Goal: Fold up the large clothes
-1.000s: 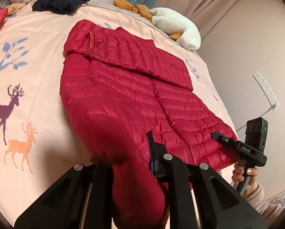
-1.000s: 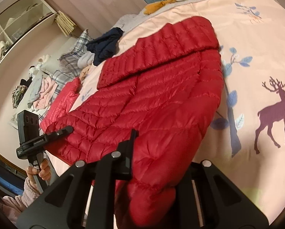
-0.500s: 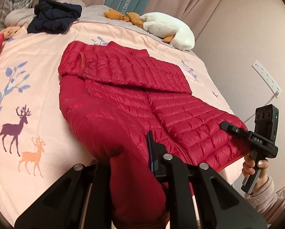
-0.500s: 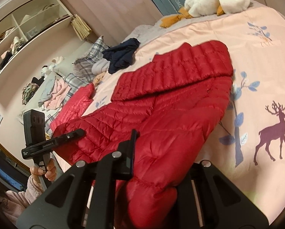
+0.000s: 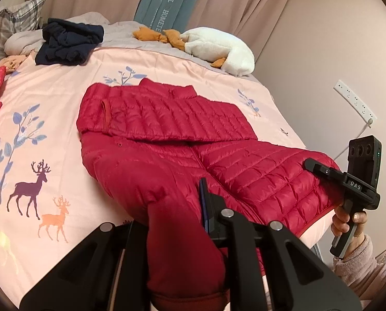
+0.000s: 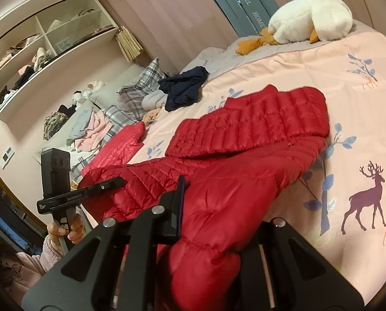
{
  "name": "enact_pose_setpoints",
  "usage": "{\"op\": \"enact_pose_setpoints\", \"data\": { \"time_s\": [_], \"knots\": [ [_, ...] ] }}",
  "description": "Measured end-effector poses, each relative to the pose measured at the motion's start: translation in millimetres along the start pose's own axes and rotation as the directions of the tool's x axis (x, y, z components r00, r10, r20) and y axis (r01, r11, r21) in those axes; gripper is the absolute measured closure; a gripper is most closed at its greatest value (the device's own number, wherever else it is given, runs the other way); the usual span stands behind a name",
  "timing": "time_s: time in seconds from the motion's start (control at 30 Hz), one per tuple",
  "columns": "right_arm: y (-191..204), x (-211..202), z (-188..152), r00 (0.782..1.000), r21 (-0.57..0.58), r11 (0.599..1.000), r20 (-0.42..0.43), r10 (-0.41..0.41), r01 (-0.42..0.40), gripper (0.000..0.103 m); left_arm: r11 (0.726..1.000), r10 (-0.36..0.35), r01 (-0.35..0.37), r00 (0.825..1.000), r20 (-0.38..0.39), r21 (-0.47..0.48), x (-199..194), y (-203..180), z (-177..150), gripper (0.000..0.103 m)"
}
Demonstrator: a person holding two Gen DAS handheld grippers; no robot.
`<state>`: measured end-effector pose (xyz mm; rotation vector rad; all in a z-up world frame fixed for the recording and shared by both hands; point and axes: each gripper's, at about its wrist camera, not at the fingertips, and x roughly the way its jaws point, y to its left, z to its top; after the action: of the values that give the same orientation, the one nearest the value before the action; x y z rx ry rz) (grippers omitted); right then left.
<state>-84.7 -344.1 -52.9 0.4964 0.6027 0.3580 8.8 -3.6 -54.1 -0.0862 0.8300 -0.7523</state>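
**Status: Both Grippers Clamped on Jacket Hem Corners**

The red down jacket [image 5: 167,140] lay across the centre of the left wrist frame on the pink deer-print bedspread [image 5: 37,134], collar toward the top of the frame, with one sleeve folded across its chest.

My left gripper [image 5: 177,207], at the bottom centre of its own view, was closed almost fully, with a bunched corner of the jacket pinched between its fingers. My right gripper [image 6: 211,207], at the bottom centre of the right wrist view, was closed to the same degree on the opposite lower corner of the jacket [image 6: 244,155].

Both clamped corners stood raised off the bedspread; the jacket's upper half lay flat.

A navy garment [image 5: 68,41] and a white plush toy [image 5: 218,49] occupied the upper part of the frame, well apart from the jacket.
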Motion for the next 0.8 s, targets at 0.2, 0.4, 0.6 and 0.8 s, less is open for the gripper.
{"op": "enact_pose_setpoints", "data": {
  "time_s": [0.2, 0.4, 0.6, 0.8],
  "knots": [
    [10, -12, 7, 1.0, -0.023, 1.0, 0.025, 0.015, -0.015, 0.09, 1.0, -0.008, 0.008, 1.0, 0.025, 0.023, -11, -7, 8, 0.089],
    [19, -25, 9, 0.998, -0.052, 0.998, 0.048, 0.031, -0.028, 0.09, 0.999, -0.013, 0.011, 0.999, 0.044, 0.046, -21, -12, 11, 0.089],
    [25, -35, 10, 0.997, -0.073, 0.997, 0.065, 0.044, -0.039, 0.09, 0.997, -0.017, 0.012, 0.998, 0.067, 0.071, -33, -18, 8, 0.089],
    [31, -44, 12, 0.995, -0.089, 0.995, 0.08, 0.06, -0.053, 0.09, 0.996, -0.025, 0.017, 0.996, 0.089, 0.085, -44, -22, 9, 0.089]
  ]
}}
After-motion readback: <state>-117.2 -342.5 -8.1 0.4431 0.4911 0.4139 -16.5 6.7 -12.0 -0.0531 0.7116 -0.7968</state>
